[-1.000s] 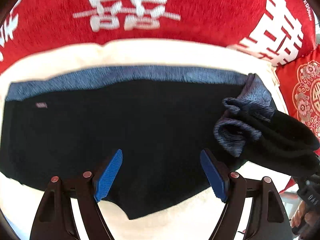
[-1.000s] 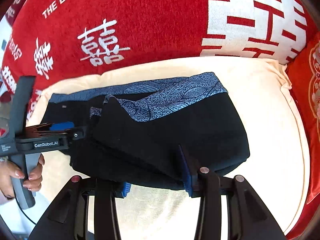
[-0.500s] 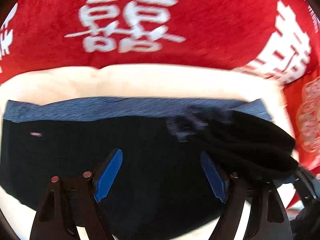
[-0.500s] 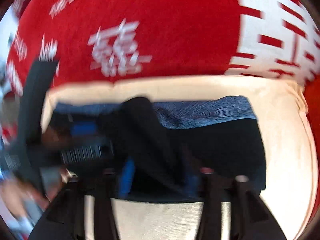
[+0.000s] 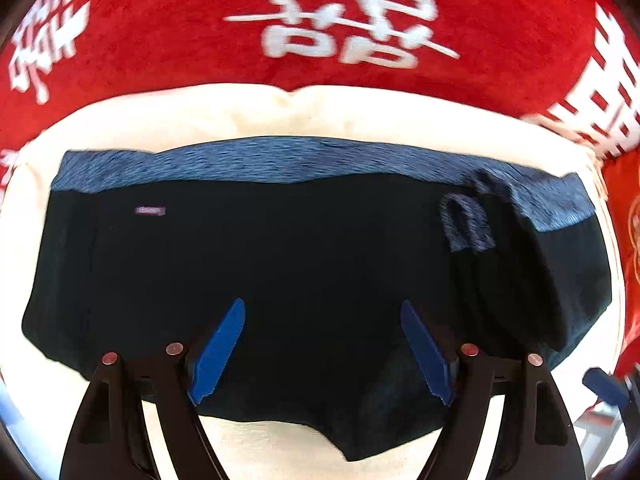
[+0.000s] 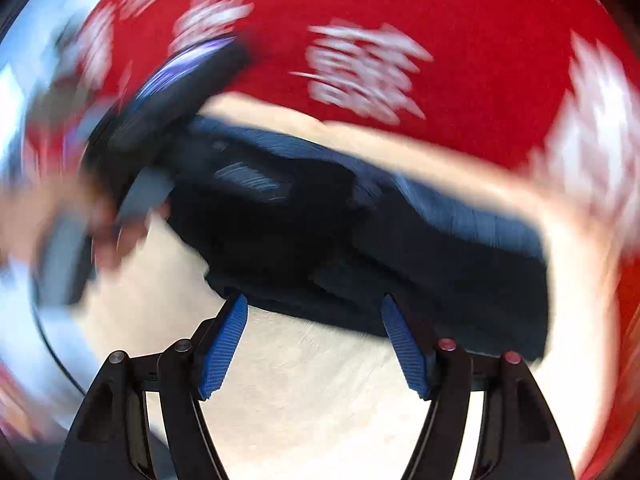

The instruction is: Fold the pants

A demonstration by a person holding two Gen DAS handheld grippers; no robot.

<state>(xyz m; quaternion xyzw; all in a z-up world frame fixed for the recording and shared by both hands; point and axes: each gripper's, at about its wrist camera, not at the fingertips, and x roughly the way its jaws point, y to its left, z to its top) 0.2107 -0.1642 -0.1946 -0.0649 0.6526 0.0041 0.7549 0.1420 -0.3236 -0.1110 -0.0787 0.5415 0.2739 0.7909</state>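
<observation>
Black pants (image 5: 300, 264) with a blue patterned waistband (image 5: 280, 158) lie spread on a cream cushion (image 5: 280, 112). A folded-over part with a blue cuff (image 5: 466, 222) rests on their right end. My left gripper (image 5: 322, 344) is open and empty, hovering over the pants' near middle. In the blurred right wrist view the pants (image 6: 360, 240) lie ahead, and my right gripper (image 6: 314, 340) is open and empty above the cream cushion (image 6: 312, 380) just short of their near edge. The left gripper's body and a hand (image 6: 100, 216) show at the left there.
Red cushions with white characters (image 5: 344, 16) stand behind the cream cushion. Another red patterned cushion (image 5: 628, 240) sits at the right edge. The cream cushion's front strip (image 5: 260, 444) lies below the pants.
The right gripper has let go of the pants' folded part, opened, and pulled back toward me. The folded part now lies flat on the right end. The left gripper moved slightly.
</observation>
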